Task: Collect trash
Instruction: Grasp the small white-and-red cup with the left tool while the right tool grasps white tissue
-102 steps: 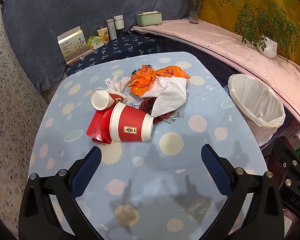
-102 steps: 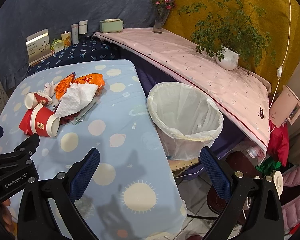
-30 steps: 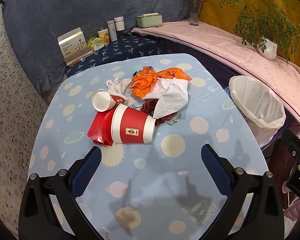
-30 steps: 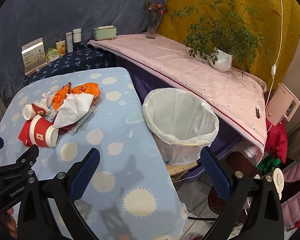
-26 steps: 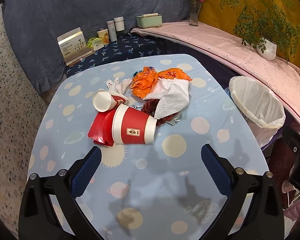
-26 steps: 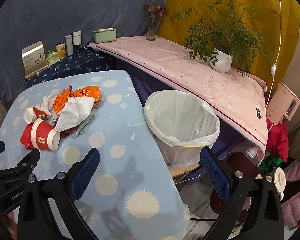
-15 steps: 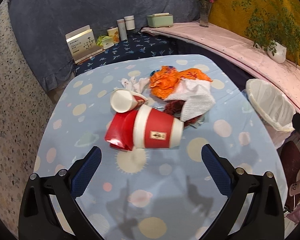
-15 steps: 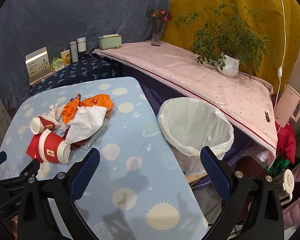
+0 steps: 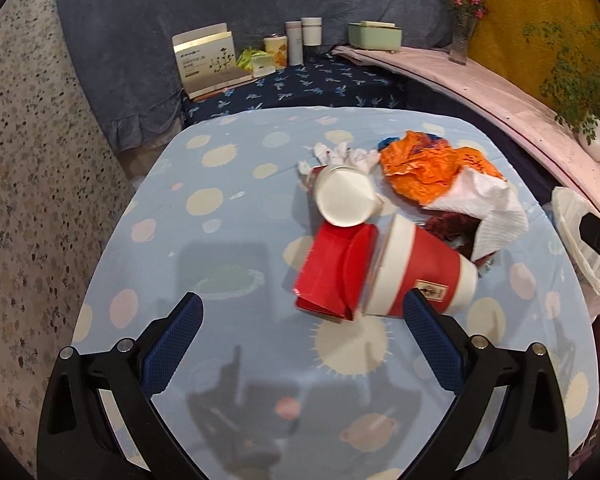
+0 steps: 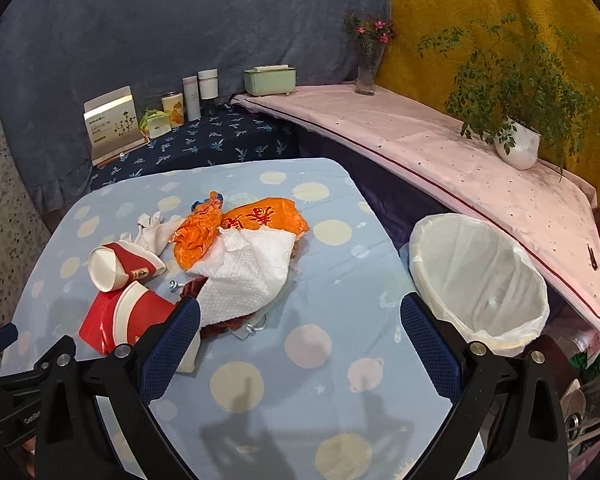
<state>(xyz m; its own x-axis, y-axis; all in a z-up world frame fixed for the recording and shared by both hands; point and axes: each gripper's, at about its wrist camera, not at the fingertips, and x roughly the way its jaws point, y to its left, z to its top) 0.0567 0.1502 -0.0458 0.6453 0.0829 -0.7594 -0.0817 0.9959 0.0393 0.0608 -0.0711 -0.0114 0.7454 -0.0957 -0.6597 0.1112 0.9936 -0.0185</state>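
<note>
Trash now sits nearer my left hand-held gripper (image 9: 298,314), its jaws wide and empty, large red cup (image 9: 422,270) just ahead; right hand-held gripper (image 10: 300,318) equally agape, empty.

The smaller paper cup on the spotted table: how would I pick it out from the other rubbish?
On the pale blue spotted tablecloth, find the trash heap left of the white-lined bin. The small red-and-white paper cup lies on its side at the heap's left edge, beyond the larger red cup, its white open mouth facing left.
</note>
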